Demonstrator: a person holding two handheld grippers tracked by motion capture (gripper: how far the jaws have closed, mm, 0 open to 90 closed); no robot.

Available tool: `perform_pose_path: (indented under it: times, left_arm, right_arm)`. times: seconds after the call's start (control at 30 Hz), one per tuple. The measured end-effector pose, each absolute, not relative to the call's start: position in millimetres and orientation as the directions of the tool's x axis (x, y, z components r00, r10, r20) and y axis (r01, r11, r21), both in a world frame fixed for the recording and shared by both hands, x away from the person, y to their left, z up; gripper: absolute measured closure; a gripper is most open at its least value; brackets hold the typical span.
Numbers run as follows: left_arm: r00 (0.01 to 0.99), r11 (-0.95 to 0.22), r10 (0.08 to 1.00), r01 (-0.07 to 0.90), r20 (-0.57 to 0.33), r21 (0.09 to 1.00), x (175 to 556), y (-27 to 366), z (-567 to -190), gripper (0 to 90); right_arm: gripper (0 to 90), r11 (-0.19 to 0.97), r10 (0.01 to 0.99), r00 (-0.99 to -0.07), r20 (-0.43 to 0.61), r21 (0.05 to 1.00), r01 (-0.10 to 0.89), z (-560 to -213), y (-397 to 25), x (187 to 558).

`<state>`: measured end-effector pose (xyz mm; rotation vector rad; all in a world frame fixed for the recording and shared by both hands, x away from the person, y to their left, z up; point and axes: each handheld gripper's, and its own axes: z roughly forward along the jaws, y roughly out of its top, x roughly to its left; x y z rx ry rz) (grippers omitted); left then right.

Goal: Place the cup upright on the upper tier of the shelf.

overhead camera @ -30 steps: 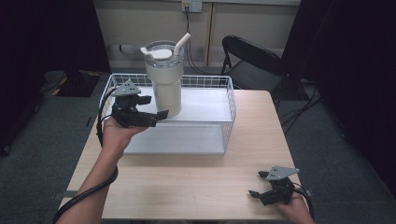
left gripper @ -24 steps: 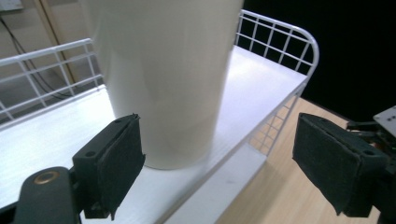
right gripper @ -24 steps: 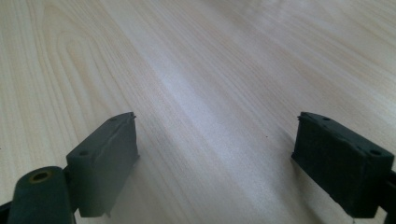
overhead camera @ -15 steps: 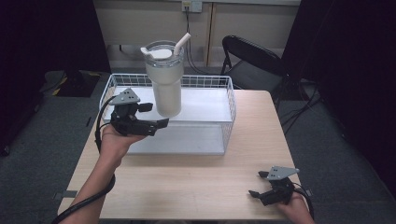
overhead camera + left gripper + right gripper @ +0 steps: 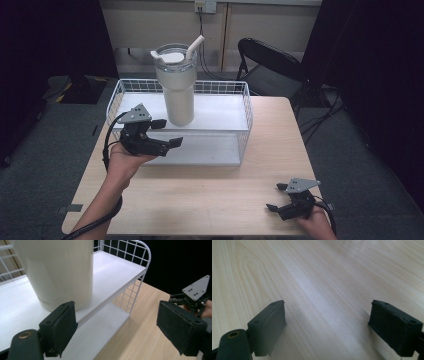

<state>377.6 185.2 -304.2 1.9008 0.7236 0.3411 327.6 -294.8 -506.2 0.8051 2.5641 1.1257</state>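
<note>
**Left tool open beside the tumbler**

Hovering over the left end of the white wire basket rack [image 5: 235, 95], the left tool [image 5: 165, 134] has its jaws wide apart and empty. The tall cream plastic tumbler with lid and straw [image 5: 176, 85] stands upright on the rack's white upper shelf, near the counter's far edge, just ahead of that tool and a little toward its left jaw; its long axis is vertical. In the left gripper view the tumbler's [image 5: 55, 272] base sits beyond the left pad, not between the pads. The left tool is by far the nearer. At the pale wooden counter's [image 5: 210, 195] near right corner, the right tool [image 5: 280, 197] rests low, jaws likewise apart, holding nothing.
</note>
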Motion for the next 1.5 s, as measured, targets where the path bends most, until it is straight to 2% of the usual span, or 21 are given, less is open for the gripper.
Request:
perform_pose_path:
  times: [0.77,1.5]
  left_arm:
    - [0.795,-0.302,0.598,0.343,-0.104,0.889,358.9,189.9,-330.3,15.6]
    - [0.792,-0.289,0.593,0.38,-0.147,0.879,344.6,196.2,-373.1,15.9]
  right_arm:
    - [13.0,0.554,0.568,-0.823,0.012,0.734,0.393,-506.2,-294.8,327.4]
    - [13.0,0.554,0.569,-0.822,0.012,0.733,0.394,-506.2,-294.8,327.4]
